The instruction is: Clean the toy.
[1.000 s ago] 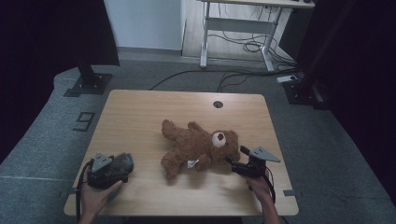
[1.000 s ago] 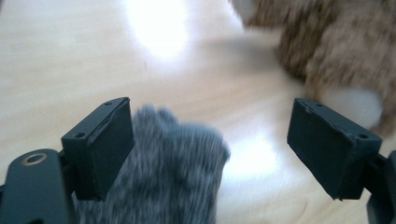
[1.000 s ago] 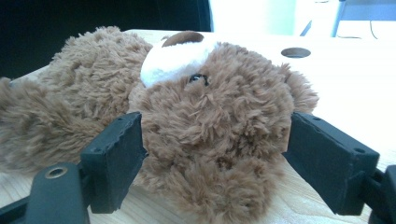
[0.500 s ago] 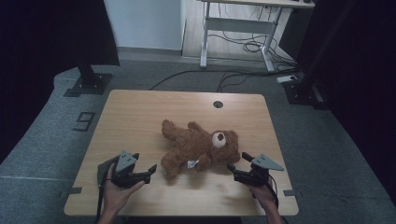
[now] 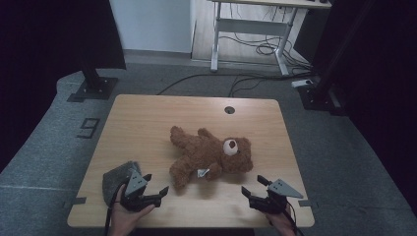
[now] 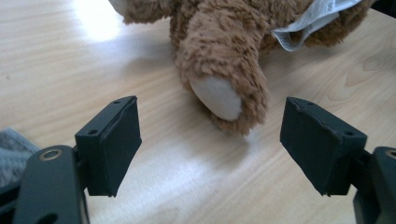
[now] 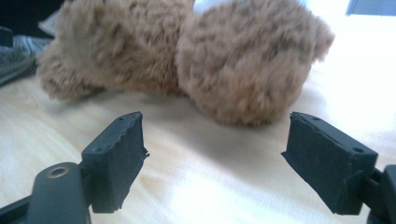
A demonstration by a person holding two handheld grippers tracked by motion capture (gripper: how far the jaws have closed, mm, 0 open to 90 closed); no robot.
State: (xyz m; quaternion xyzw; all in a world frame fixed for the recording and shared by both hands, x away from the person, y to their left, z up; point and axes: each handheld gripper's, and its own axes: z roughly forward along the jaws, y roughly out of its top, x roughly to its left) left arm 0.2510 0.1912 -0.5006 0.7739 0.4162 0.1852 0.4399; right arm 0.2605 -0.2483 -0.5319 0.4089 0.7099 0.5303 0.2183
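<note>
Brown teddy bear (image 5: 211, 155) lies between spread, empty left gripper (image 5: 156, 191) and right gripper (image 5: 252, 188); left gripper view reveals its pale foot sole (image 6: 217, 97).

Brown teddy bear (image 5: 209, 155) lying flat on the desk (image 5: 147, 118), nothing gripping it.

Plush, shaggy mid-brown fur, pale muzzle with a dark nose, pale foot sole facing the near-left. Lies on its back, roughly centre of the desk, a bit toward the near edge. Body runs diagonally: head at the right, limbs splayed to the left, one up toward the far-left, one leg down toward the near edge. White sewn-in label (image 5: 202, 172) sticks out at the lower body, near the leg. In the left gripper view the leg (image 6: 224, 70) points at the camera, sole resting on the wood. In the right gripper view the round head (image 7: 243, 60) sits on the desk, body behind it to the left.
</note>
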